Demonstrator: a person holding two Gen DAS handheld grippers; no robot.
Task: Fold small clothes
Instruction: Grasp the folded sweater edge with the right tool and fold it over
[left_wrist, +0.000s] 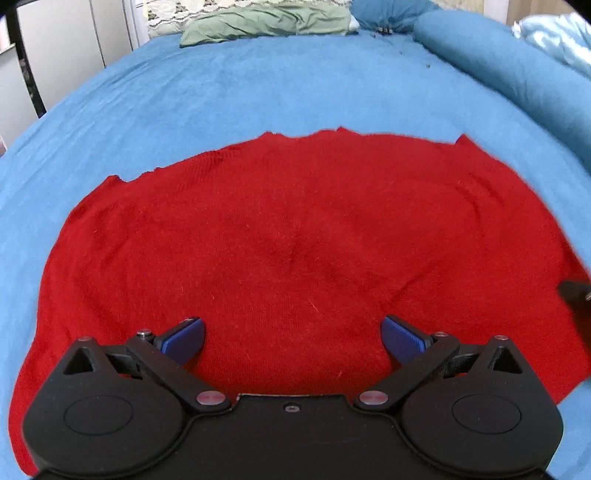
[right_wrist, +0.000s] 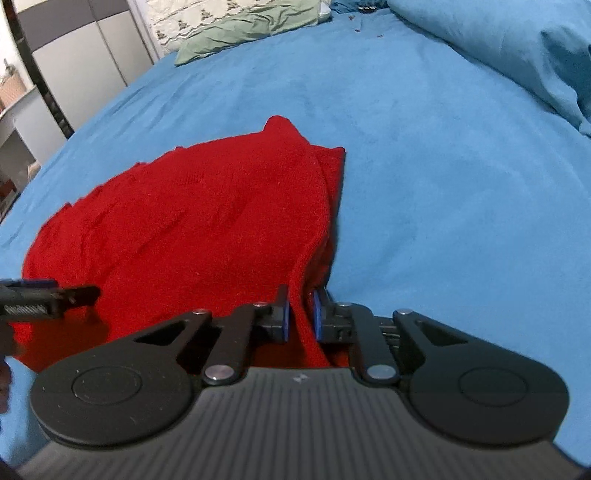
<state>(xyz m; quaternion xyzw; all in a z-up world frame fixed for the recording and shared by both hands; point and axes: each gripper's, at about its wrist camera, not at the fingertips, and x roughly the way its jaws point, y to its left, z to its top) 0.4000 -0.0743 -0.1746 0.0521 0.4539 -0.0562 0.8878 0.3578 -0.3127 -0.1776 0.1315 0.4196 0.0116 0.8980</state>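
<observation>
Blue ribbed fingers (right_wrist: 318, 314) on fuzzy red knit (right_wrist: 192, 229) edge

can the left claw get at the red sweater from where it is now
Probably yes. The left claw is open right above the red sweater, with nothing between them. The right claw is shut on the sweater's right edge, off to the side and out of the way.
</observation>
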